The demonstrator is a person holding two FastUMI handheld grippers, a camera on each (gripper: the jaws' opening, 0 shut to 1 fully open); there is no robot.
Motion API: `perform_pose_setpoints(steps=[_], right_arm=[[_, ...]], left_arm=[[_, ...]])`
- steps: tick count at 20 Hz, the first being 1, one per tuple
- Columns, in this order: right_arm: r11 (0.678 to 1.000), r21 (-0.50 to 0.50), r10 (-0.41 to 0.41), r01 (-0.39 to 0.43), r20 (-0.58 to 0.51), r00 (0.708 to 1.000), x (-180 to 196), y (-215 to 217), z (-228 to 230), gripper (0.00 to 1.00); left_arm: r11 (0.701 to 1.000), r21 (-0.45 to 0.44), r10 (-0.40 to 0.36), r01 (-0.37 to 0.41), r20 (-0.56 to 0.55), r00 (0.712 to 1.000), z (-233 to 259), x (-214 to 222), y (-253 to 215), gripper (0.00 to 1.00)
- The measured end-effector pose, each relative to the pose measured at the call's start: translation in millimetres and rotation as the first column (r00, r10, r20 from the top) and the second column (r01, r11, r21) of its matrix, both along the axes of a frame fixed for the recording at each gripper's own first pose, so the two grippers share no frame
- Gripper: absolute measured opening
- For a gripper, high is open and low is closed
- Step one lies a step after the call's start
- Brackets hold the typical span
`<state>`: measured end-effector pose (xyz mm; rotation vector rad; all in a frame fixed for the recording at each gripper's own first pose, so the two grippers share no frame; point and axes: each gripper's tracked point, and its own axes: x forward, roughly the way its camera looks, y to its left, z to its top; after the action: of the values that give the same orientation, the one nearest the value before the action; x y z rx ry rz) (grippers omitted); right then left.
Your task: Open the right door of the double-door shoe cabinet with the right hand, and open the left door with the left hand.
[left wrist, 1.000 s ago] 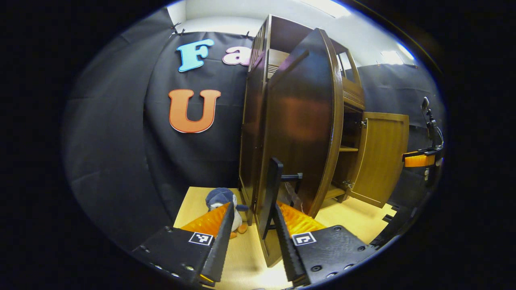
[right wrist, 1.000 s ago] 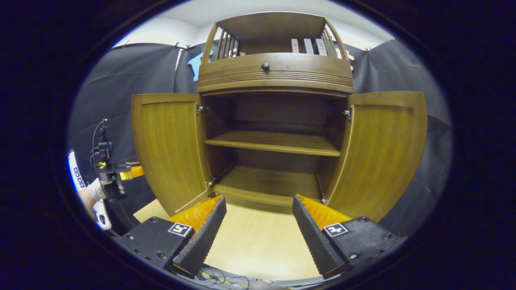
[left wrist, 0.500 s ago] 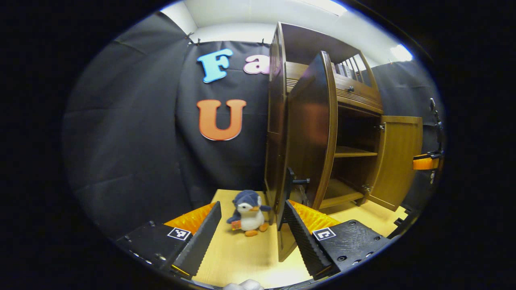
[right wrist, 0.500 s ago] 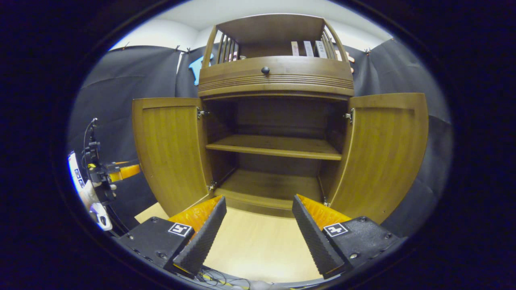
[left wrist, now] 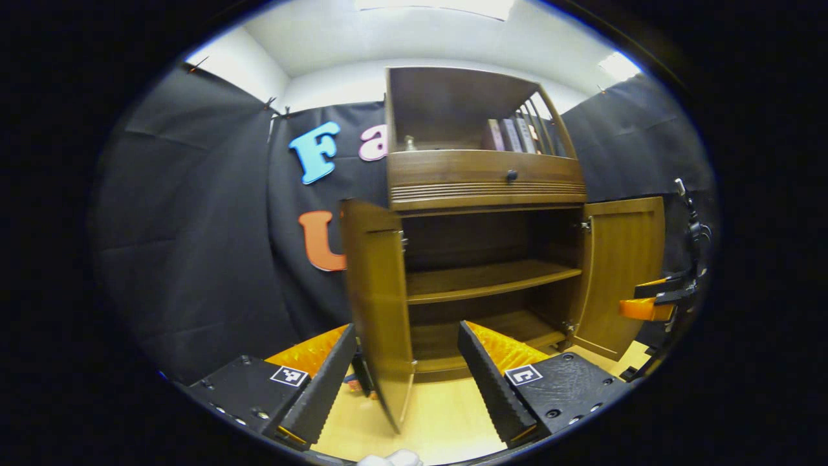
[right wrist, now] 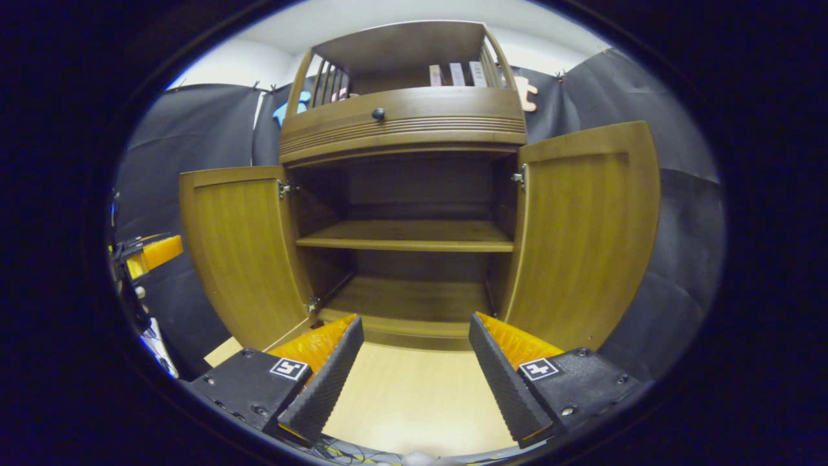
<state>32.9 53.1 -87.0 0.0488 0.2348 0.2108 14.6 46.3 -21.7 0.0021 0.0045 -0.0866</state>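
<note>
**Shoe cabinet, both doors swung out; two grippers empty before it**

Room: black cloth wall point(left wrist: 194, 259) on every side, pale ceiling point(left wrist: 401, 32) across the top of the left gripper view, with lit panels at its upper edge.

Surface: light wooden table point(right wrist: 414, 401), bare grain along the lower middle of the right gripper view; the cabinet stands on it.

Shoe cabinet point(right wrist: 404, 123): brown wood, centre of both views. Open railed top compartment holding a few upright books point(right wrist: 456, 74); below it a ribbed drawer front with one dark round knob point(right wrist: 378, 114). Lower compartment open, with one shelf point(right wrist: 407, 236) across its middle and nothing on it.

Left door point(right wrist: 242, 252): swung outward, left of centre in the right gripper view; in the left gripper view it stands nearly edge-on between that gripper's fingers.

Right door point(right wrist: 585, 233): swung outward, right of centre in the right gripper view.

Left gripper point(left wrist: 404, 382): fingers spread wide, holding nothing, one either side of the left door's lower edge without pressing it. Level, aimed at the cabinet from the left.

Right gripper point(right wrist: 414, 375): fingers spread wide, holding nothing, over bare table just short of the cabinet's base, facing the compartment squarely.
</note>
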Motion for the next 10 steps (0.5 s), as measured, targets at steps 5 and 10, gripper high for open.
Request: perform_pose_setpoints(steps=[5, 10], right_arm=[[0.998, 0.002, -0.062, 0.062, 0.023, 0.998, 2.6, -38.4, 11.5, 1.00], [0.994, -0.002, -0.107, 0.107, 0.045, 0.993, 5.8, -68.8, 19.8, 1.00]], left_arm=[[0.999, -0.007, -0.051, 0.051, -0.012, 0.999, -4.6, 17.8, -80.6, 0.96], [0.998, -0.047, 0.033, -0.035, -0.055, 0.998, -22.0, 26.1, -95.2, 0.96]])
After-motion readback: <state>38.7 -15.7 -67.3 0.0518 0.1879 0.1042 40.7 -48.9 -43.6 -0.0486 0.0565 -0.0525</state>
